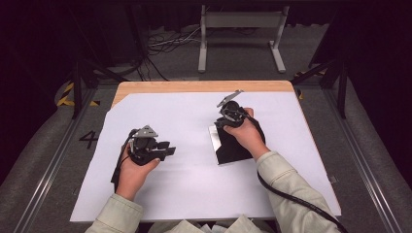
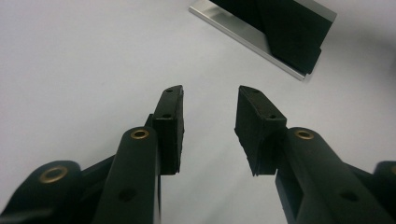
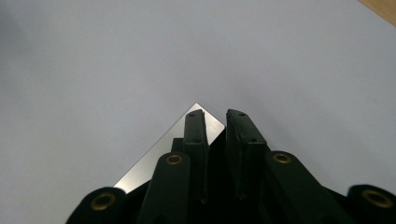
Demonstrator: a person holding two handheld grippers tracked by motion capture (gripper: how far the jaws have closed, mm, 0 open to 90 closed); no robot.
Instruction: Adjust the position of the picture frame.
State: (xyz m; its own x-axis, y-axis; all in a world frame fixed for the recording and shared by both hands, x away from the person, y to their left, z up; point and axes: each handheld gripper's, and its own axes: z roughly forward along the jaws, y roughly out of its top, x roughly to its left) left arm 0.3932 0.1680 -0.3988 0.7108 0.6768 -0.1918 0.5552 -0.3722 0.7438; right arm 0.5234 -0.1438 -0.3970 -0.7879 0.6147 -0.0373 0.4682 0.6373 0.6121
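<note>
A flat silver plate (image 1: 213, 144) lies on the white sheet right of centre, with a black folded sheet (image 1: 232, 151) lying on top of it. My right gripper (image 1: 222, 122) hangs over the plate's far left corner. In the right gripper view its jaws (image 3: 215, 114) stand a narrow gap apart above the plate corner (image 3: 159, 158), with nothing seen held. My left gripper (image 1: 170, 148) rests low on the white sheet at the left, pointing right. It is open and empty (image 2: 210, 93), with the plate (image 2: 252, 37) and black sheet (image 2: 280, 23) ahead of it.
A white sheet (image 1: 184, 189) covers most of the wooden table (image 1: 194, 86). Beyond the table stands a grey metal frame (image 1: 240, 29) on the floor, with cables beside it. Dark rails run along both sides.
</note>
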